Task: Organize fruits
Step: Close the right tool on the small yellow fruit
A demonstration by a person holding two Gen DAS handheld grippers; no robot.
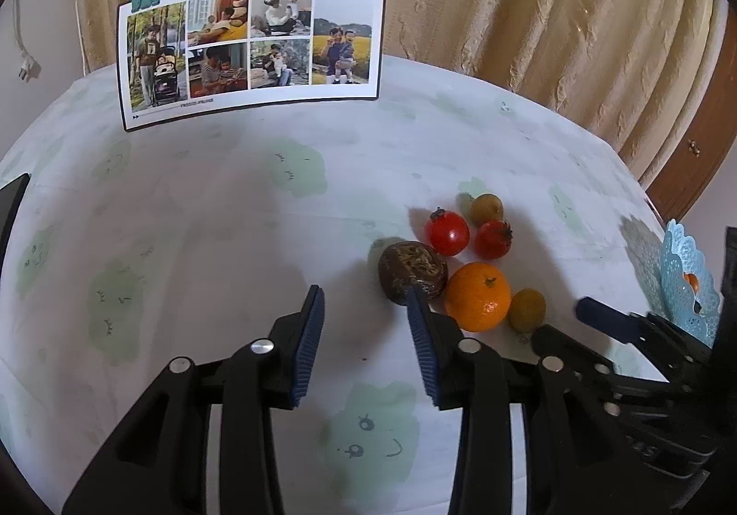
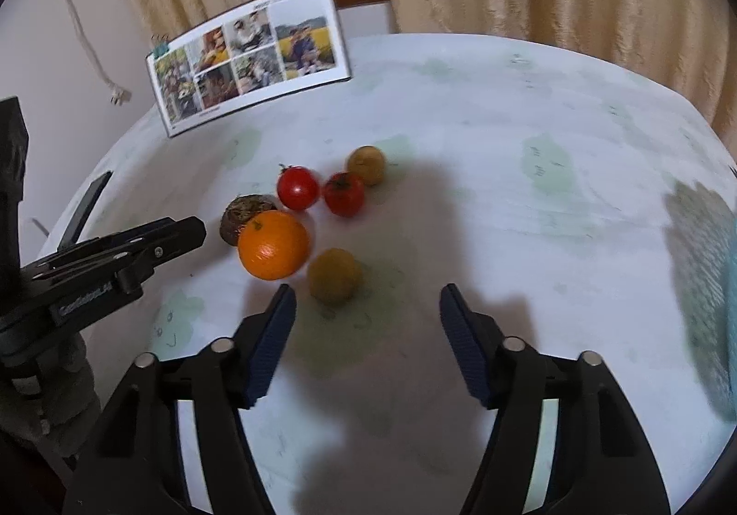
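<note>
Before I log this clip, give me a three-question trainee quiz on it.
1. How many tomatoes lie on the table?
2. True or false: the left gripper is shut on the orange.
3. Which fruit lies nearest the right gripper: A) the brown fruit, B) a tomato, C) a yellow-green fruit?

Key: 1. Two. 2. False; it is open and holds nothing. 3. C.
</note>
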